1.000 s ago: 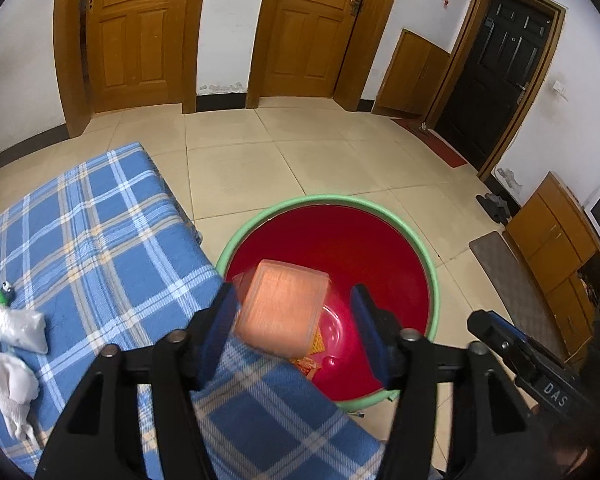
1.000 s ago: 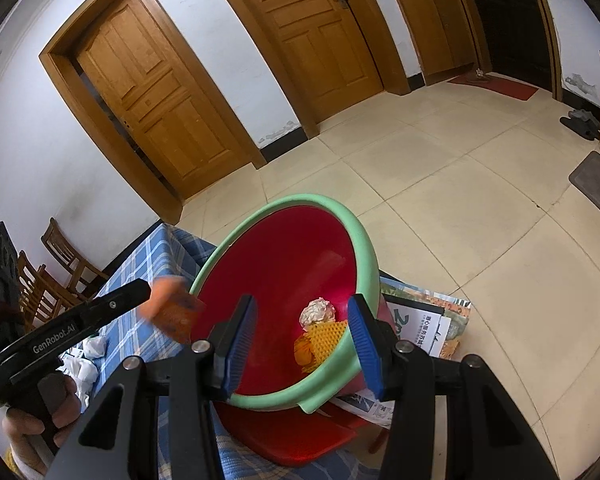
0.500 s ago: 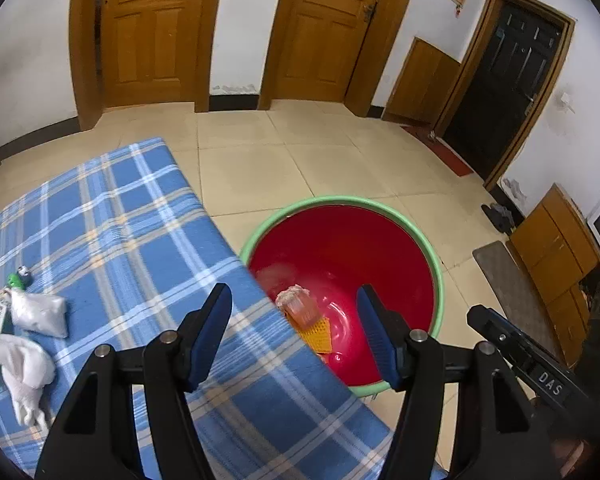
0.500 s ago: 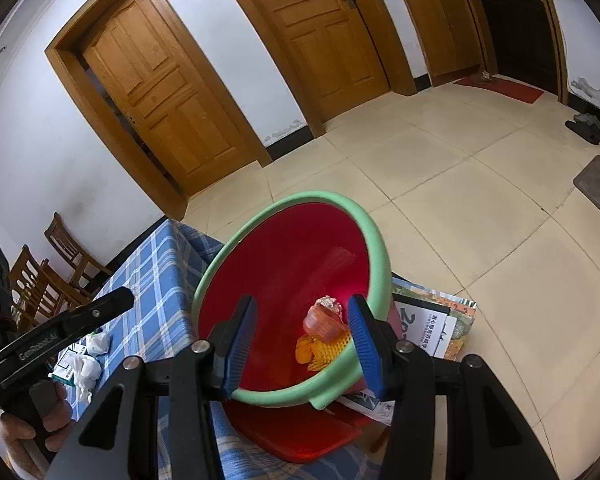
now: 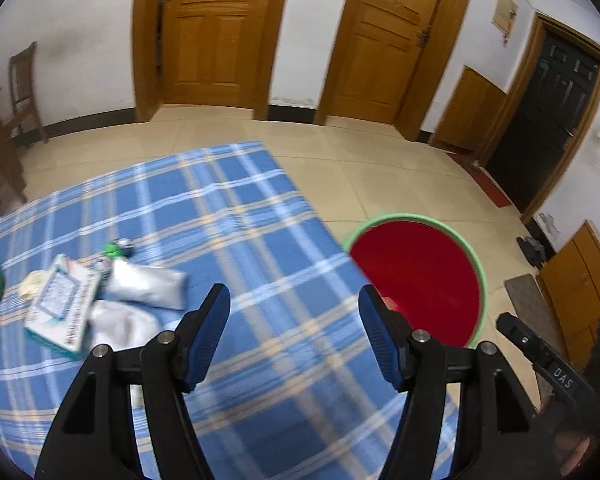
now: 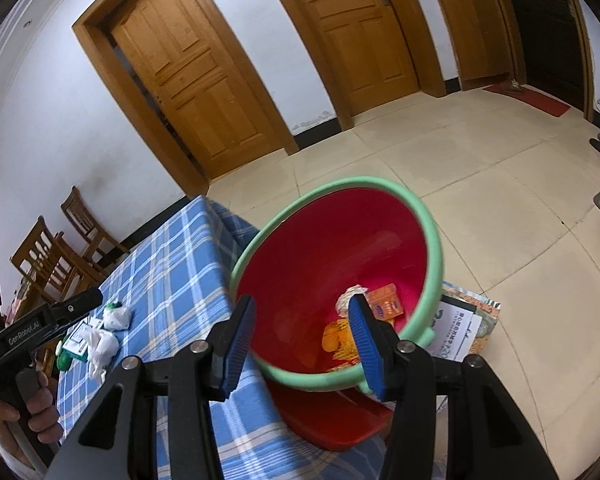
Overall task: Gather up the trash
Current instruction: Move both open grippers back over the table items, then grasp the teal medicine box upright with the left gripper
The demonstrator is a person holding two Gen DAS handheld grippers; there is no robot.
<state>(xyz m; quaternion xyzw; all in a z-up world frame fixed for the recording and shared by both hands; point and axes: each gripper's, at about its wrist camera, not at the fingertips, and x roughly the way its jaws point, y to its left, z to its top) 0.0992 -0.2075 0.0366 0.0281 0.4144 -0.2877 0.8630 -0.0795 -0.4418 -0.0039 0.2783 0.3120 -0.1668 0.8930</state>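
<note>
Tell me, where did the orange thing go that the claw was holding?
The left gripper let the orange packet go; it fell into the red basin. Then that gripper swung left, back over the checked cloth. The right gripper stayed open at the basin.

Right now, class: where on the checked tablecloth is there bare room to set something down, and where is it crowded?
Bare: the blue checked tablecloth from the far edge to the red basin, including under the open left tool. Crowded: the left side, around the white pouch and carton.
</note>
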